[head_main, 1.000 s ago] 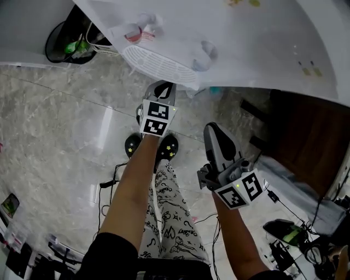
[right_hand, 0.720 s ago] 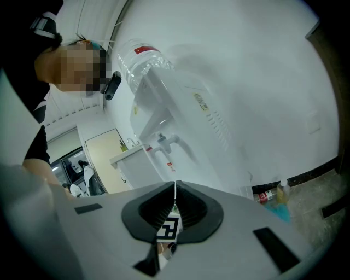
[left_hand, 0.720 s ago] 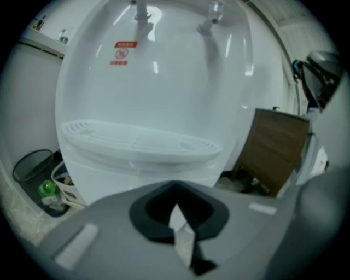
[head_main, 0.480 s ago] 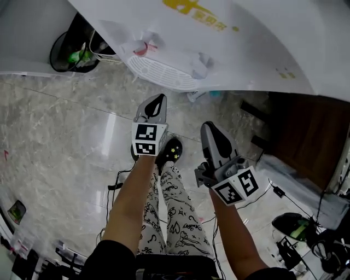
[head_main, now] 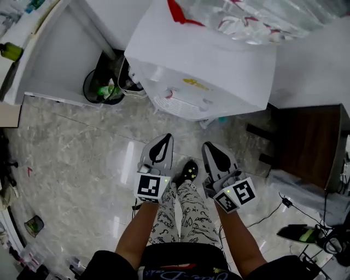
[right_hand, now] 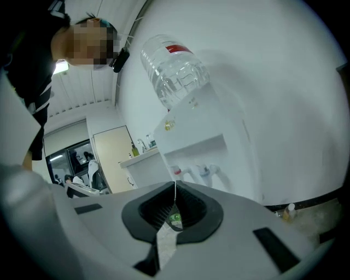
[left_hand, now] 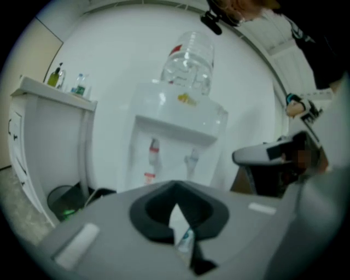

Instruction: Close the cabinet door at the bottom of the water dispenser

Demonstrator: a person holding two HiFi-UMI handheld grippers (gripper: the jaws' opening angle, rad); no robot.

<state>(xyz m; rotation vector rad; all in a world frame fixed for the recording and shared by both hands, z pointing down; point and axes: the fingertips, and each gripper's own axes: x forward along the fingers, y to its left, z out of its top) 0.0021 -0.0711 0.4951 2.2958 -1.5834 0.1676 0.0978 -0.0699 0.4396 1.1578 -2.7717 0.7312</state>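
Note:
The white water dispenser point(head_main: 219, 71) stands ahead of me with a clear bottle point(head_main: 246, 16) on top. Its top and drip tray point(head_main: 180, 104) hide the lower cabinet door in the head view. In the left gripper view the dispenser point(left_hand: 175, 136) shows its two taps, and the gripper's body covers its bottom part, so the door's position cannot be told. My left gripper point(head_main: 165, 138) and right gripper point(head_main: 210, 146) hang side by side over the floor, short of the dispenser. Both are shut and hold nothing. The right gripper view shows the dispenser point(right_hand: 202, 131) from low down.
A black waste bin point(head_main: 104, 87) sits left of the dispenser beside a white counter point(head_main: 49, 54). Dark wooden furniture point(head_main: 311, 142) stands at the right. Cables and devices point(head_main: 306, 235) lie on the marble floor at lower right. The person's black shoe point(head_main: 188, 170) is between the grippers.
Both grippers have drawn back from the dispenser and come level with each other. The head view now takes in the whole dispenser top and bottle.

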